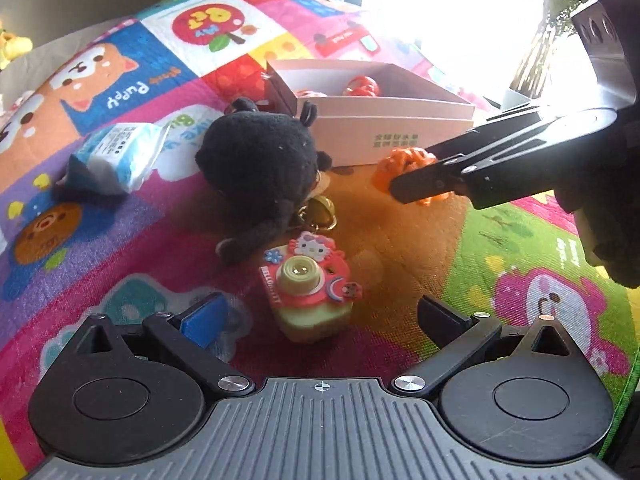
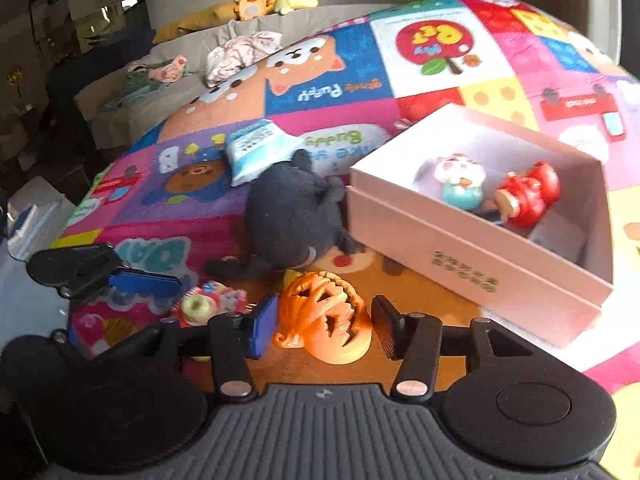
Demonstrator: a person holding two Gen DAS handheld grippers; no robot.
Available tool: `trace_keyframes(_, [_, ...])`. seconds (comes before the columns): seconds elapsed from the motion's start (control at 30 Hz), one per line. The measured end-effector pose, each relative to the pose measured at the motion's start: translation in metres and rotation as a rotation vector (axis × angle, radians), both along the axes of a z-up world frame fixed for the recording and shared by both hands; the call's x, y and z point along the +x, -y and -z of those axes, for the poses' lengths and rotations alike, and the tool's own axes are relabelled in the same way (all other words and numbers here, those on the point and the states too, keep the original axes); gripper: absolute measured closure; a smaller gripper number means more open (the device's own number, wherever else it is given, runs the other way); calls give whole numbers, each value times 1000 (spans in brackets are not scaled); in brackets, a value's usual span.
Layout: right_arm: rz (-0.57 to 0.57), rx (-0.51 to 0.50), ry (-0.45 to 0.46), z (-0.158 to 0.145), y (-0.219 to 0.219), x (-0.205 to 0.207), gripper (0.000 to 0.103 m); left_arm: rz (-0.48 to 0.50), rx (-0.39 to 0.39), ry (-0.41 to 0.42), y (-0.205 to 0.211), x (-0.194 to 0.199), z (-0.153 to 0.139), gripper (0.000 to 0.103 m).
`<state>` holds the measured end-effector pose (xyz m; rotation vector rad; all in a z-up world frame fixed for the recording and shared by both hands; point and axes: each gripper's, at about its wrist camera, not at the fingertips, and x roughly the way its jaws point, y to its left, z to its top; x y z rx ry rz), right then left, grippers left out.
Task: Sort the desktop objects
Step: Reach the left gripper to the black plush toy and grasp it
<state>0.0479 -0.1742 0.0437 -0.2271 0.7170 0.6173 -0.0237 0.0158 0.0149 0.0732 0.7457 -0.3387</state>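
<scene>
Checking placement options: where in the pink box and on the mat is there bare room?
Pink box: bare floor at its left end, beside the white figure. Its right end holds the red figure. Mat: free patch below the tissue pack. Crowded around the black plush and pumpkin.

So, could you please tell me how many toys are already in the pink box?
2: a pastel figure at the box's middle and a red figure right of it. The near wall may hide more.

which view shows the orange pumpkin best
The right wrist view: the orange pumpkin sits whole between the open right gripper, carved face visible. In the left wrist view that gripper hides most of it.
</scene>
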Motion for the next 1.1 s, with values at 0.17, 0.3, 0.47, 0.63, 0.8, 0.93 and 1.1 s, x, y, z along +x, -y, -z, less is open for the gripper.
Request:
trace_keyframes(0.17, [146, -51, 24, 10, 39, -3, 34, 53, -34, -20, 18, 5, 5, 0])
trace_keyframes(0.3, [232, 8, 4, 19, 64, -9, 16, 136, -90, -54, 36, 4, 9, 0])
trace_keyframes(0.47, [295, 65, -32, 30, 81, -16, 10, 249, -108, -53, 51, -6, 2, 0])
trace_keyframes(0.63, [331, 101, -27, 34, 88, -19, 3, 57, 4, -26, 44, 10, 5, 0])
trace_keyframes(0.8, [337, 98, -21, 34, 85, -20, 2, 26, 28, 14, 48, 20, 10, 1])
trace_keyframes(0.93, [340, 92, -21, 35, 85, -20, 0, 63, 99, 72, 64, 15, 16, 17])
trace_keyframes(1.1, [344, 87, -32, 37, 84, -18, 0, 133, 47, 58, 65, 7, 13, 40])
